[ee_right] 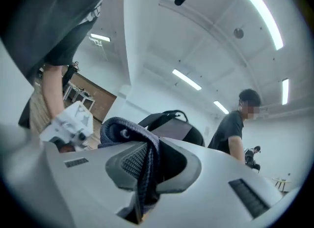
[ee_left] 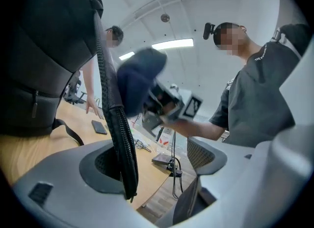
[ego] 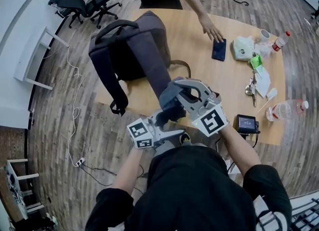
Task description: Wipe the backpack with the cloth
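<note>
right gripper view: right gripper (ee_right: 152, 165) pinches the cloth (ee_right: 140, 141). left gripper view: left gripper (ee_left: 157, 163) gapes wide, backpack strap (ee_left: 120, 138) hanging loose between jaws. only head view shows the whole backpack (ego: 144, 46).

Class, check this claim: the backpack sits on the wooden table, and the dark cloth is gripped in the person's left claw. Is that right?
Not quite. The cloth is gripped in the right claw, as the right gripper view shows, not in the left claw. The backpack does sit on the wooden table.
</note>
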The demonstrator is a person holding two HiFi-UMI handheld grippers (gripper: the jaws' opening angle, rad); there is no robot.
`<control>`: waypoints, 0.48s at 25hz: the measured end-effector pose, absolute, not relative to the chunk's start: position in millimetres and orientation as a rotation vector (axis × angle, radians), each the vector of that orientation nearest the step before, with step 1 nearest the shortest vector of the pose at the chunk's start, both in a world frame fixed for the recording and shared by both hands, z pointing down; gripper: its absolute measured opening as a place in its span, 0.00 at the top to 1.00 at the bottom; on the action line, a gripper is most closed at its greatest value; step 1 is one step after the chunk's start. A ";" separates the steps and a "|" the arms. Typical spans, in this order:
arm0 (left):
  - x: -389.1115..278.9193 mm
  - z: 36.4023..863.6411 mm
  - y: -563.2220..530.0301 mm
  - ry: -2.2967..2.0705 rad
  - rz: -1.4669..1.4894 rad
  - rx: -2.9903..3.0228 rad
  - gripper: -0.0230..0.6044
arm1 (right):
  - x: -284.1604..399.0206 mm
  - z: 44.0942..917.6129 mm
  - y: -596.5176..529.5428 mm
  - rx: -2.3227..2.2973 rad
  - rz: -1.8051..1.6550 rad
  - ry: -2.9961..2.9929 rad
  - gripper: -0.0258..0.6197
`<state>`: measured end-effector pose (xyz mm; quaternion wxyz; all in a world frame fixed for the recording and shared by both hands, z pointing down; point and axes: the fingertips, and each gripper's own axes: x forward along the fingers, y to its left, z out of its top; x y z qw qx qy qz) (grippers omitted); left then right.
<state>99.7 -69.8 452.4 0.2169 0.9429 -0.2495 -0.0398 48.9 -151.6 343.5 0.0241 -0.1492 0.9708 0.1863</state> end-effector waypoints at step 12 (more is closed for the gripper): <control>99.1 455.3 -67.5 -0.688 -0.051 2.634 0.33 | -32.4 329.5 -190.4 -0.173 0.909 3.218 0.64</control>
